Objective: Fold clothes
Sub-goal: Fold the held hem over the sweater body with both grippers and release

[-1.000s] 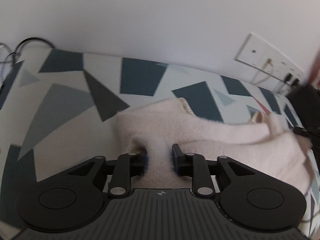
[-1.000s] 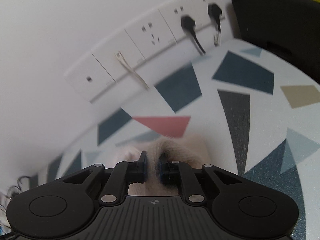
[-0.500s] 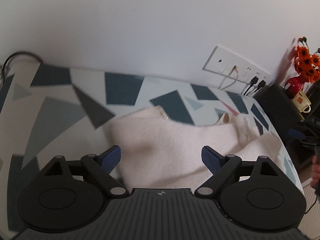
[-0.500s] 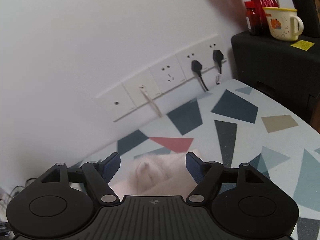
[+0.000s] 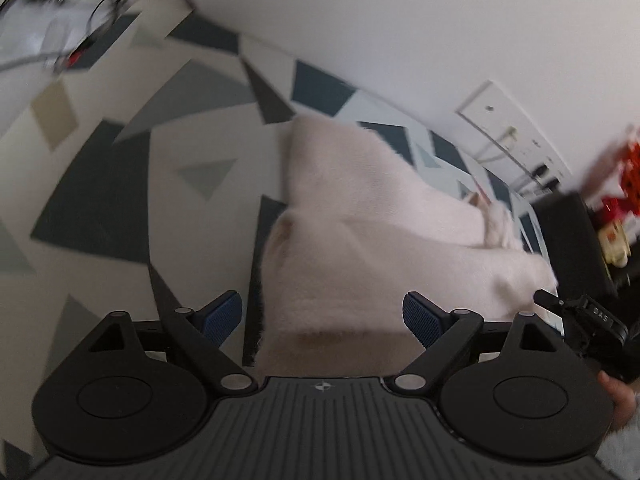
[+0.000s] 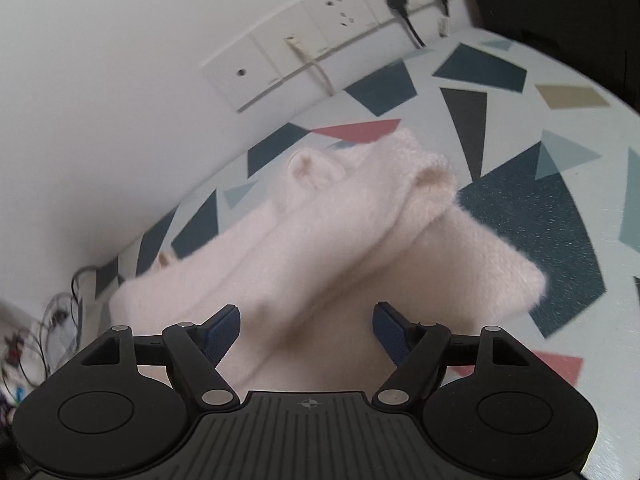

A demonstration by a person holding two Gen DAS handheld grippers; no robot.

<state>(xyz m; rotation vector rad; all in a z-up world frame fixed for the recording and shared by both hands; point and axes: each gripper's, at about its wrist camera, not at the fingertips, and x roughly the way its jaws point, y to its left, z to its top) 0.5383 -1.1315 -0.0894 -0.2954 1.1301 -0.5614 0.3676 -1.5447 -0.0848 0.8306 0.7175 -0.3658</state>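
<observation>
Sweater point(image 5: 360, 240) folded, lying on the patterned table point(image 5: 100, 200) near the wall sockets point(image 6: 320, 32) | left tool point(image 5: 322, 316) wide, empty, above near edge | right tool point(image 6: 306, 328) wide, empty | advice: check the two cuffs point(image 6: 316, 168) lie flat, then grip one folded edge with both tools and fold evenly across.

White worktop point(image 6: 500, 128) printed with dark blue, grey, tan and red triangles and angular patches, its far edge against a white wall. A fluffy pale pink knitted garment point(image 6: 340, 248) lies directly on it, folded into stacked layers, cuffs toward the wall. A tangle of dark cables point(image 5: 120, 4) sits at the worktop's far left end, blurred. A black box-like object point(image 5: 572, 236) stands just past the right end.
</observation>
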